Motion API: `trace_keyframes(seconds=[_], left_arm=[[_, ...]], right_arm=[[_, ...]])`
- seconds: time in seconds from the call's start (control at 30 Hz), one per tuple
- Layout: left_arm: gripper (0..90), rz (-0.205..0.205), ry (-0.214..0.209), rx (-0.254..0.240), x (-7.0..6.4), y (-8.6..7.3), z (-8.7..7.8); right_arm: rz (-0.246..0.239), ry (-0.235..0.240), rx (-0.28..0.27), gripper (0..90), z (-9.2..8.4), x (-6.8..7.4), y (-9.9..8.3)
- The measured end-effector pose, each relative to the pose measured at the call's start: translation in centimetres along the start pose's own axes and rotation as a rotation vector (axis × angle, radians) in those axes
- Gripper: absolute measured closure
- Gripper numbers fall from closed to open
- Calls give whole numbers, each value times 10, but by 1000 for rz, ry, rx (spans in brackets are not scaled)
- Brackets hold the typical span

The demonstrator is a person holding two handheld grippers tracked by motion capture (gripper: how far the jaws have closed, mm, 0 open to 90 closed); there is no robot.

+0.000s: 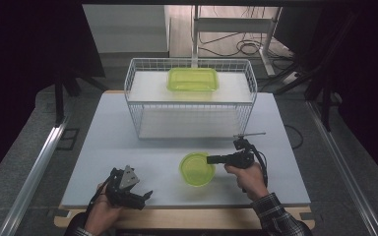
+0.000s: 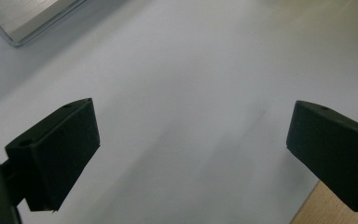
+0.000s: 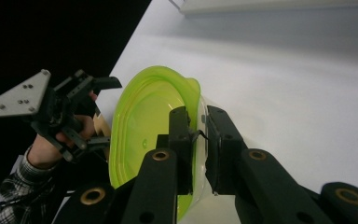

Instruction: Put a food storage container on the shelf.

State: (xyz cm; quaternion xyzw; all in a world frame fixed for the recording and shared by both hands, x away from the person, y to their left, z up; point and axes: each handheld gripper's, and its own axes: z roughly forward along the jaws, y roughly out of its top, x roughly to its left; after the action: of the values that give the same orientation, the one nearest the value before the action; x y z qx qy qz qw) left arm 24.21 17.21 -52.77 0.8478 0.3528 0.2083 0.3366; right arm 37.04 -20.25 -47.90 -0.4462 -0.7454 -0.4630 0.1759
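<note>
- High view: the round green bowl [image 1: 197,169] sits on the white table [image 1: 108,147], near its front edge. The right gripper [image 1: 211,159] comes in from the bowl's right side, and its jaws meet the rim there. The left gripper [image 1: 146,195] hovers low at the front left, well apart from the bowl, over the table's edge. Farther back stands a white wire basket [image 1: 142,73] with a green rectangular container [image 1: 193,79] on its upper shelf.
- Left gripper view: the two black jaws are spread wide, with bare white table [image 2: 191,93] between them and nothing in the gap.
- Right gripper view: the jaws are pinching the rim of the green bowl [image 3: 144,121], one pad inside the wall and one outside. Beyond the bowl, the person's left hand [image 3: 46,149] holds the left gripper [image 3: 100,112], jaws apart.
</note>
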Motion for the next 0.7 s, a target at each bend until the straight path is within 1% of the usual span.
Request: trace_keyframes(seconds=[0.1,0.13,0.27,0.5,0.7], left_arm=[[20,3,0,3,0,0,0],[21,-2,0,-1,0,0,0],[21,-2,-1,0,0,0,0],[21,-2,-1,0,0,0,0],[21,-2,-1,0,0,0,0]], right_arm=[[-3,5,-13,814,-3,2,4],[-1,6,-19,814,-5,3,5],[-12,3,-36,814,-9,5,11],[-8,12,-69,814,-16,8,21],[-13,13,-91,814,-21,11,29]])
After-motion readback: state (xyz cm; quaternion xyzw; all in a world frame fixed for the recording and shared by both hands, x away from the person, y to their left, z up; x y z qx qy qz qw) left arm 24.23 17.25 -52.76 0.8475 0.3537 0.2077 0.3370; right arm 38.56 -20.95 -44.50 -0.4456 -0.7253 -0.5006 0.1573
